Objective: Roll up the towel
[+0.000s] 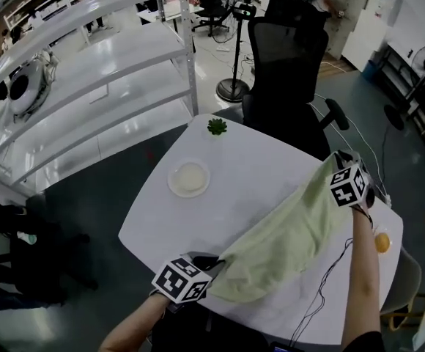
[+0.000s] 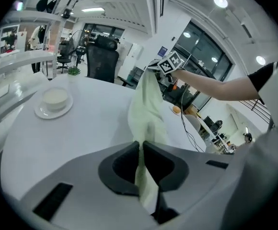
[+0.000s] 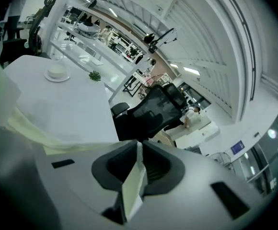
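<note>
We held a pale green towel (image 1: 286, 237) by two of its ends above a white table (image 1: 256, 163), one end in each gripper. At the lower left of the head view, our left gripper (image 1: 214, 262) was clenched on the near end; in the left gripper view its dark jaws (image 2: 140, 146) stood pressed together on the cloth (image 2: 148, 107), which ran on between them and out behind them. At the right of the head view, our right gripper (image 1: 335, 161) was raised higher, and in its own view the right gripper (image 3: 139, 146) was likewise shut tight on a fold of the fabric (image 3: 133, 183). Between the two grips the towel hung as a slack, sagging band running from the lower centre up to the right, with its lower edge drooping onto the table near the front edge. A white bowl (image 1: 189, 176) on a saucer sat well apart from the towel, left of the table's centre, and a small green plant (image 1: 217, 127) stood near the far edge. A black office chair (image 1: 286, 64) stood just beyond the table at the top of the frame, and a small orange object (image 1: 382, 242) lay near the table's right edge.
</note>
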The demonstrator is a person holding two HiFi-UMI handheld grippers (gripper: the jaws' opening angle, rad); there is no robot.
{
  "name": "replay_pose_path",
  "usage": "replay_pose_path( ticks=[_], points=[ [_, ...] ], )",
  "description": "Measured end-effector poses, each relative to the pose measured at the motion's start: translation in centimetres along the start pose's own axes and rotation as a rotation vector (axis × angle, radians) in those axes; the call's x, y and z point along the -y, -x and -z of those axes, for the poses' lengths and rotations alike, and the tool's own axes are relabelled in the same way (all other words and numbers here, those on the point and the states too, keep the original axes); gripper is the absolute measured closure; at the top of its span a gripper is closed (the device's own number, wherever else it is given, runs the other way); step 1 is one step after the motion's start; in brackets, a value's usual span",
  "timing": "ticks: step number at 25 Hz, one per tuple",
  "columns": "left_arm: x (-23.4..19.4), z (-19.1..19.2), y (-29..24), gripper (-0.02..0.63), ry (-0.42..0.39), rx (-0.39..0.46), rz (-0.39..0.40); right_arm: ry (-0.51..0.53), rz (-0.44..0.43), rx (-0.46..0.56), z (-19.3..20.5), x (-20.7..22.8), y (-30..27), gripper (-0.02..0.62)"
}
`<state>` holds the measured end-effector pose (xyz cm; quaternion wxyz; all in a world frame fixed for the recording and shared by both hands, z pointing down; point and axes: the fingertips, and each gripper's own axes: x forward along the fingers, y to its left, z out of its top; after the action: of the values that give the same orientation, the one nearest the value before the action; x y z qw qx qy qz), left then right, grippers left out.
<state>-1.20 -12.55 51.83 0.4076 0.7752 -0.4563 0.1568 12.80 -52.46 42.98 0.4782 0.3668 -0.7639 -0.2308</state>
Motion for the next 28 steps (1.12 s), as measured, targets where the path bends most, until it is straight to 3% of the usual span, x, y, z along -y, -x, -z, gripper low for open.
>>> replay_pose_path(
  ticks=[6,10,13,15,17,18,21,28],
  points=[
    [-3.9,1.4,-0.4,0.566,0.081,-0.011,-0.034,0.078,-0.074,0.008,-4.6,-4.3,-4.7,0.549],
    [-7.7,0.5,0.3,0.566,0.095,0.019,-0.066,0.098,-0.076,0.030,-8.7,-5.6,-7.6,0.549],
    [-9.4,2.9,0.9,0.563,0.121,0.002,-0.081,0.093,-0.094,0.022,-9.9,-8.8,-9.2,0.548],
    [-10.1,4.0,0.9,0.519,0.137,-0.007,-0.088,0.069,-0.109,0.019,-10.0,-10.2,-10.0,0.532],
    [-11.2,3.6,1.0,0.334,0.127,-0.005,-0.098,0.009,-0.121,0.046,-11.0,-10.3,-10.2,0.442],
    [-11.6,3.4,1.2,0.280,0.120,-0.001,-0.103,-0.025,-0.132,0.063,-11.5,-10.1,-9.9,0.404],
    [-12.4,2.9,2.2,0.261,0.112,0.015,-0.107,-0.094,-0.173,0.099,-12.3,-10.0,-8.4,0.322],
    [-12.4,1.8,3.6,0.249,0.011,0.000,-0.078,-0.156,-0.220,0.125,-11.2,-10.6,-3.9,0.265]
  ],
)
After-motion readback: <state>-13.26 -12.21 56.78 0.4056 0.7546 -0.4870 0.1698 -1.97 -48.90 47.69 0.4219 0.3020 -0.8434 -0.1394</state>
